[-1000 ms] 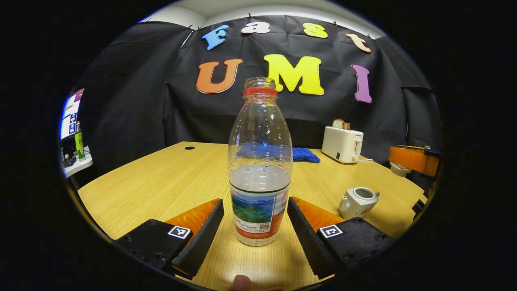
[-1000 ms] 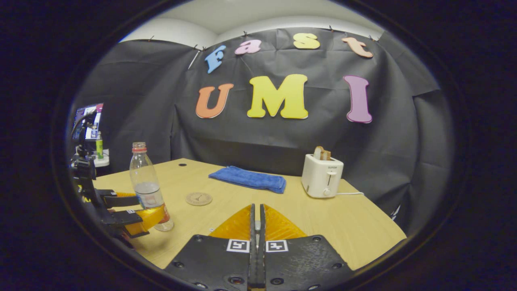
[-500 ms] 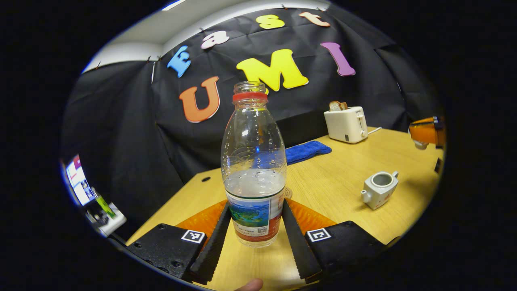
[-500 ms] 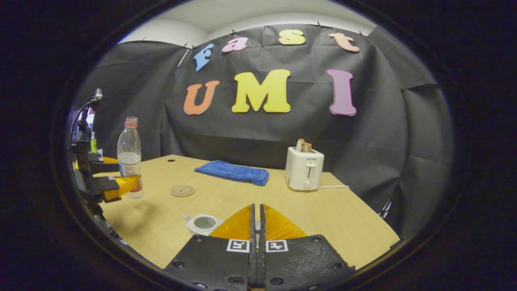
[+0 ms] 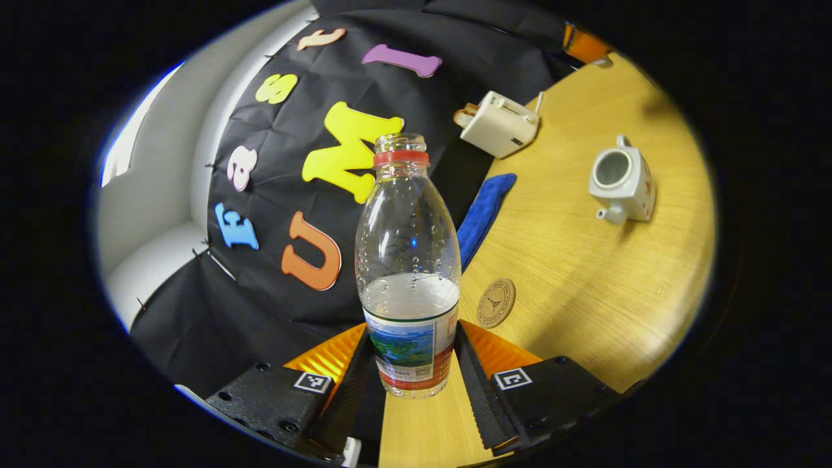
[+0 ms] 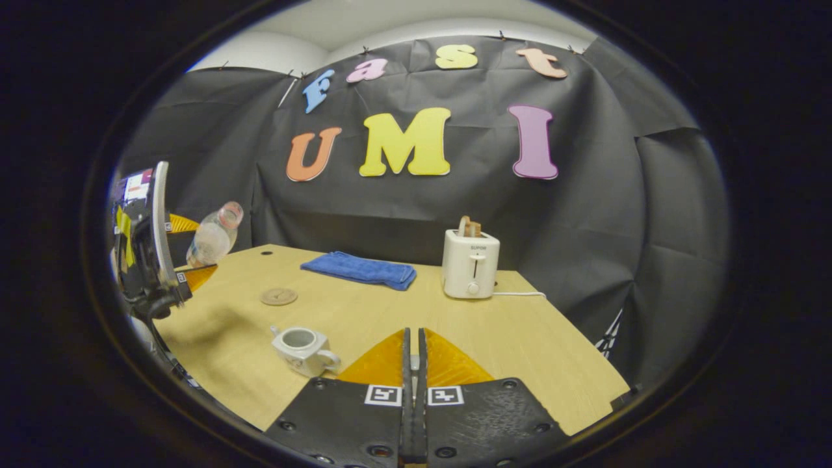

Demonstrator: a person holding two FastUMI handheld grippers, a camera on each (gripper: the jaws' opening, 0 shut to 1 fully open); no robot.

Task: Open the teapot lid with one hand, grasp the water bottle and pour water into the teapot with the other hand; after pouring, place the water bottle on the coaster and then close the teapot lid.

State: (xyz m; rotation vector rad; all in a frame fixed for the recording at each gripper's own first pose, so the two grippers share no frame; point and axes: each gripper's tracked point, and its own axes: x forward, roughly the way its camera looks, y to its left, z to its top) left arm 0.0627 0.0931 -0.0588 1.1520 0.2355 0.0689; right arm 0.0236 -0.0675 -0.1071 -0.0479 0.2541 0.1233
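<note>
Two things could bite here, I reckon. First is aim: the left gripper (image 5: 413, 383) has both fingers clamped on the label band of the clear plastic water bottle with the red neck ring (image 5: 408, 273), uncapped and held up off the pale wooden table (image 5: 585, 286). In the right gripper view that bottle (image 6: 211, 237) is already leaning, mouth pointing out over the table, but the small white ceramic teapot (image 6: 300, 344) sits well apart from it, closer to the right gripper. If the tilt goes much further before the mouth is over the pot, water lands on the wood instead. The opening is small too, so a fast pour would probably splash over the rim.

Second is grip. The fingers hold low on the bottle and thin plastic gives, so it might twist or slide once the water shifts toward the neck.

The teapot (image 5: 621, 182) is open, no lid on it. The right gripper (image 6: 411, 370) has its fingers pressed together with something small wedged between them; probably the lid, but I can't tell for sure. The round brown coaster (image 5: 496, 302) lies bare, waiting for the bottle.
</note>
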